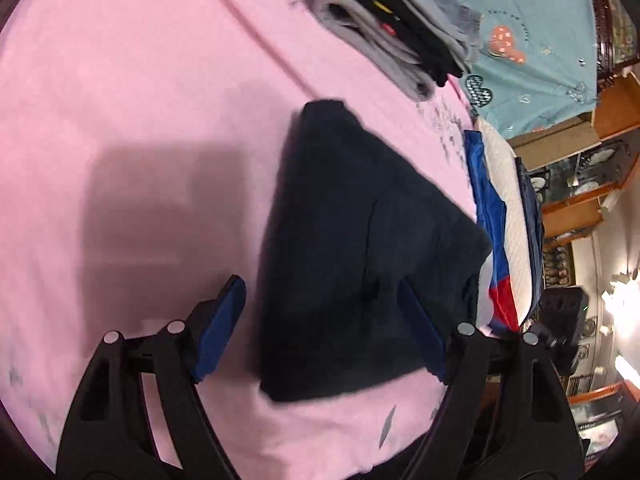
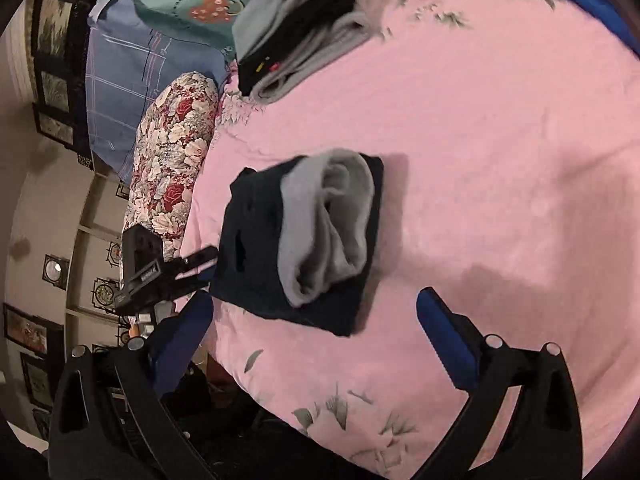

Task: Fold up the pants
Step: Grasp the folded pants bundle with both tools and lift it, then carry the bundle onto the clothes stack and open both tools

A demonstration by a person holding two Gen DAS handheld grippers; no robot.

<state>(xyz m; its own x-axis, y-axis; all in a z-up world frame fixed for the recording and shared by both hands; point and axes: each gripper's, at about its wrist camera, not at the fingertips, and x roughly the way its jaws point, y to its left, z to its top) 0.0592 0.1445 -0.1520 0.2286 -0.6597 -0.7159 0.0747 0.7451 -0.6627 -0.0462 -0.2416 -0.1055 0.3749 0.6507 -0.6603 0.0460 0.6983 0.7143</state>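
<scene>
The dark navy pants (image 1: 352, 248) lie folded into a compact bundle on the pink bedsheet (image 1: 140, 100). In the right wrist view the bundle (image 2: 248, 232) shows a grey inner lining (image 2: 328, 232) rolled on top. My left gripper (image 1: 320, 282) is open, its blue pads on either side of the bundle's near end without closing on it. It also shows in the right wrist view as the left gripper (image 2: 200, 270) at the bundle's left edge. My right gripper (image 2: 316, 296) hangs open just in front of the bundle, holding nothing.
A stack of folded grey and black clothes (image 1: 384, 36) (image 2: 300, 28) sits farther up the bed by a teal blanket (image 1: 532, 32). A floral pillow (image 2: 172, 152) and a blue plaid pillow (image 2: 132, 80) lie along one side. A blue and red cloth (image 1: 488, 216) hangs at the bed's edge.
</scene>
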